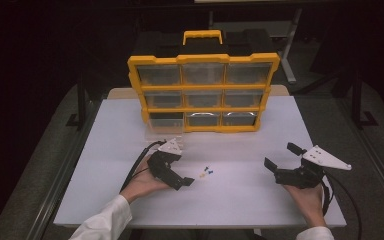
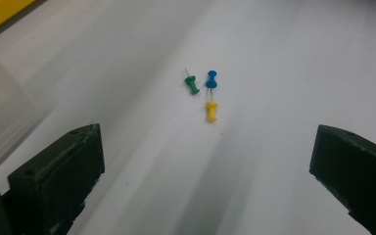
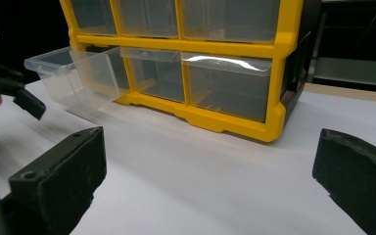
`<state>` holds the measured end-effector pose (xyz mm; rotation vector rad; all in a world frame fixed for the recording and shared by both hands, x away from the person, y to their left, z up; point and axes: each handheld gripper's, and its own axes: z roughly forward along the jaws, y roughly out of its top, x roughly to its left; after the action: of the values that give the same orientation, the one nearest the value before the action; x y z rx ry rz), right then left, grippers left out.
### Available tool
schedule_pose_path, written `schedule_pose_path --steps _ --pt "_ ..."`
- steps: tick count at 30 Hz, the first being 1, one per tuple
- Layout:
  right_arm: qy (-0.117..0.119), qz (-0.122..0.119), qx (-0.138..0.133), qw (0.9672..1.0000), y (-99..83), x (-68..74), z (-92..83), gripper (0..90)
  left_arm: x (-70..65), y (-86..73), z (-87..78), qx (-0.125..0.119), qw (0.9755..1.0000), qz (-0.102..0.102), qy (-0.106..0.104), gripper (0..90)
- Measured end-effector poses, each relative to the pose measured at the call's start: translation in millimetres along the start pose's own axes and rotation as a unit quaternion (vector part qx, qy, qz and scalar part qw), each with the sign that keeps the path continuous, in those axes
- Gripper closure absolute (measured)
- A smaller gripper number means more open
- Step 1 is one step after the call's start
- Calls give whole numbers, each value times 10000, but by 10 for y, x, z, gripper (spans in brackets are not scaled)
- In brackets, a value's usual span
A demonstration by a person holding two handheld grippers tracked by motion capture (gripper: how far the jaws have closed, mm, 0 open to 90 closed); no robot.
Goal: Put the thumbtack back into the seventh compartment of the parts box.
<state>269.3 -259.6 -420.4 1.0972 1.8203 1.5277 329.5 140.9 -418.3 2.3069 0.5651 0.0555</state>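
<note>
As the left gripper (image 2: 208, 161) hangs released over three pushpins (image 2: 204, 93), the bottom-left drawer (image 3: 73, 73) stands pulled out.
Best taken singly, perhaps yellow first; right gripper (image 3: 210, 176) idles open.

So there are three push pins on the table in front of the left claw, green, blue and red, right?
Not quite: the third pin is yellow, not red. The left gripper view shows a green pin, a blue pin and a yellow pin on the table ahead of the open left claw.
</note>
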Motion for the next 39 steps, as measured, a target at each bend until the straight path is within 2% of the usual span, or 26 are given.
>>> schedule_pose_path --steps 6,12,18,26,34,39 --pt "45 2 -11 10000 2 9 -5 0 -20 66 145 189 9998 32 -36 0" --pt "101 32 -89 9999 9 19 -8 0 -18 119 276 482 9987 -42 -184 3" --pt "148 22 -77 9999 10 40 5 0 7 140 289 307 9993 -71 -208 161" --pt "160 6 -114 9998 11 36 -6 0 17 137 309 328 9992 -66 -221 378" --pt "162 -6 -131 9998 15 56 -2 0 -15 137 398 403 9987 74 -291 475" --pt "169 -12 -157 9997 18 60 -9 0 -56 139 445 407 9987 204 -243 543"
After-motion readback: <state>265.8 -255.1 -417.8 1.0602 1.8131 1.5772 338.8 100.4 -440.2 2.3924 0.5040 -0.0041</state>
